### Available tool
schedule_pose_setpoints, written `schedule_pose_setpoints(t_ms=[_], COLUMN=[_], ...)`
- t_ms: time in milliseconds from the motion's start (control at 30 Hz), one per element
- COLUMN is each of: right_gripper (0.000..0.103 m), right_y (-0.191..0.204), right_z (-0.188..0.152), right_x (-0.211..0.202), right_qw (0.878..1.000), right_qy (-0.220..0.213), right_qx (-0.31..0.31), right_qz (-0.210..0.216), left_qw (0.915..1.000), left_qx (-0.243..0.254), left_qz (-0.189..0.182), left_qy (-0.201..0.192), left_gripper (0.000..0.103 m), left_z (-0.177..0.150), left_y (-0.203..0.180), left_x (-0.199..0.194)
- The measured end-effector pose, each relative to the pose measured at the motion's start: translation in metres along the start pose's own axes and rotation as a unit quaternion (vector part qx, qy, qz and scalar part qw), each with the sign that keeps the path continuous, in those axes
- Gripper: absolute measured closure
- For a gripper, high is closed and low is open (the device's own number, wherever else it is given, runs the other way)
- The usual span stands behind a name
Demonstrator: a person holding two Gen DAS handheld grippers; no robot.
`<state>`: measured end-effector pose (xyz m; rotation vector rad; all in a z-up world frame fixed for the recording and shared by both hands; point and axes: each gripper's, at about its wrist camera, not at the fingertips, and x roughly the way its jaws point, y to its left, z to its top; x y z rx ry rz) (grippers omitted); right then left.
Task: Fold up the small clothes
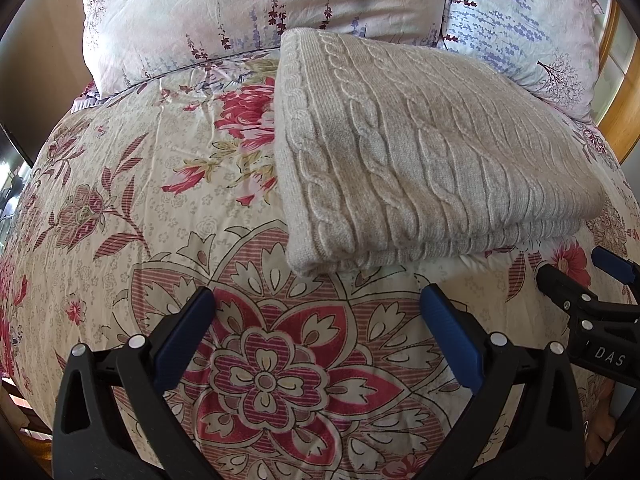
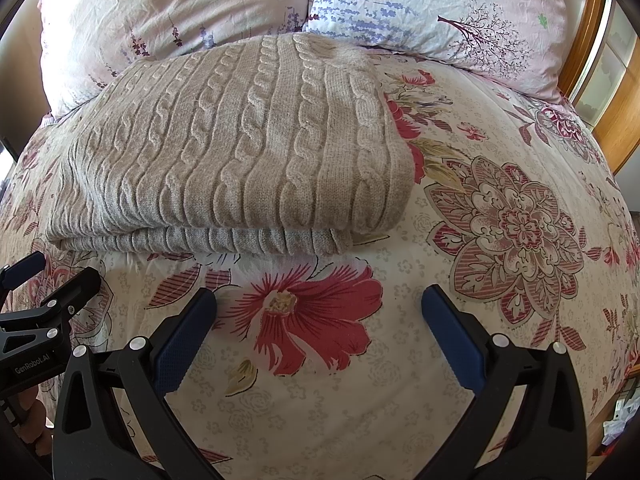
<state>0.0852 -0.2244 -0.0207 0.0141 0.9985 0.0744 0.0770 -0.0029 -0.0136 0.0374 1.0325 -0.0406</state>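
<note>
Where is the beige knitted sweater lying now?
The folded sweater lies on the floral bedcover, just below the two pillows. It is ahead of both open tools, up and right in the left wrist view, up and left in the right.

floral-covered bed [image 1: 120,220], folded beige cable-knit sweater [image 1: 420,152] on it, two pillows [image 1: 240,12] behind

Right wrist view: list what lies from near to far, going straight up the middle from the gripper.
right gripper, open → big red flower on the bedspread → folded cable-knit sweater → pillows at the head of the bed.
</note>
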Motion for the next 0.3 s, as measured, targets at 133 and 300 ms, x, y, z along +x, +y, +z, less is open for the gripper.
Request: schedule_pose_setpoints(t_ms=[133, 300], right_gripper=[0.001, 0.001], right_y=[-0.0004, -0.0010], right_z=[-0.0002, 0.0001], right_x=[0.0000, 0.0003], right_qw=[1.000, 1.000], right_qy=[0.000, 0.000], right_qx=[0.000, -0.001], right_qz=[0.000, 0.001], left_qw=[1.0000, 1.0000], left_qx=[0.000, 0.000], left_qz=[0.000, 0.000], left_qy=[0.001, 0.003], left_gripper=[0.002, 0.002], left_z=[-0.0002, -0.0013], left_y=[-0.0002, 0.0000], left_x=[-0.0001, 0.0001])
